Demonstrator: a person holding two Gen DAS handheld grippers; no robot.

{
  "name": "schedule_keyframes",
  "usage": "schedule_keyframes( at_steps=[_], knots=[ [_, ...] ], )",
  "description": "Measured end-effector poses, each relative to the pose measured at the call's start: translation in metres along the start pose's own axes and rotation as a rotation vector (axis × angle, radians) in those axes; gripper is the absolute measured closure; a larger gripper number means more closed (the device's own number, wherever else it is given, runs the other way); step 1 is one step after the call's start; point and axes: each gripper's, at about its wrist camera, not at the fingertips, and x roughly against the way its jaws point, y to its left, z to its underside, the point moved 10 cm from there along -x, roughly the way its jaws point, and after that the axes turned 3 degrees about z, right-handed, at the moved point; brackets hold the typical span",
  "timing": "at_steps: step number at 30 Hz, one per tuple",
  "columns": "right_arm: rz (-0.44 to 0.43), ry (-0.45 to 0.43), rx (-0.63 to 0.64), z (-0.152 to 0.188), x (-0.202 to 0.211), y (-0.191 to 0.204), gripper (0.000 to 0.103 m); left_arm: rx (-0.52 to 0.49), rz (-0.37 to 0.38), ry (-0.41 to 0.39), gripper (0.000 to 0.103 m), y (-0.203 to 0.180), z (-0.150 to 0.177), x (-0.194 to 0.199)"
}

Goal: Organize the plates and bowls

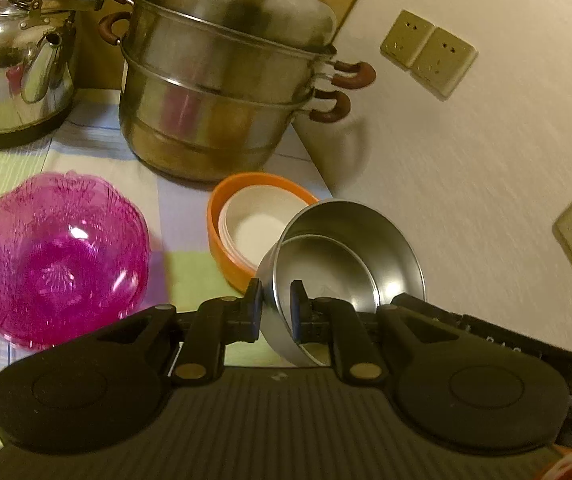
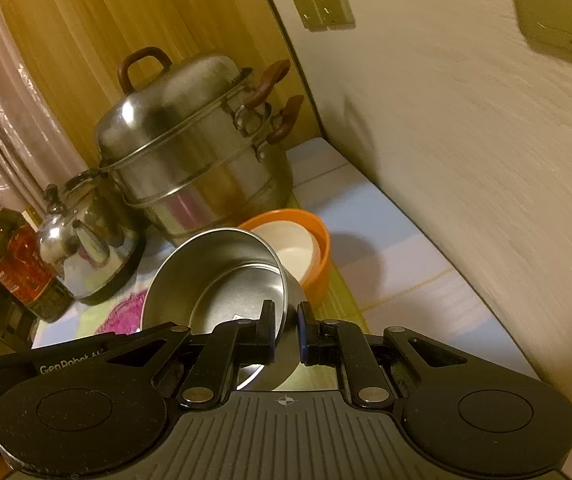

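Both grippers hold one steel bowl (image 1: 350,252) by its rim, tilted, above the table. My left gripper (image 1: 277,304) is shut on its left rim. My right gripper (image 2: 287,332) is shut on the right rim of the steel bowl (image 2: 214,276). Just behind it an orange bowl (image 1: 222,216) with a white bowl (image 1: 258,224) nested inside sits on the cloth; the orange bowl (image 2: 318,248) and white bowl (image 2: 298,252) also show in the right wrist view. A pink glass bowl (image 1: 58,256) sits to the left.
A tall steel steamer pot (image 1: 222,80) stands behind the bowls and a steel kettle (image 1: 18,68) at the far left. A wall with sockets (image 1: 426,52) runs along the right. An oil bottle (image 2: 18,264) stands left of the kettle.
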Motion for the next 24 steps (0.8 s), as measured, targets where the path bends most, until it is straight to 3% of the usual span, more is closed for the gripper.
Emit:
schedule_keyframes(
  at_steps=[12,24],
  knots=[
    [0.006,-0.001,-0.006,-0.019,-0.030,0.002,0.093,0.024,0.020,-0.036,0.091,0.006,-0.034,-0.021],
    [0.018,-0.010,0.009,-0.034,-0.061,0.004,0.093,0.040,0.013,-0.046,0.091,0.021,-0.048,-0.050]
  ],
)
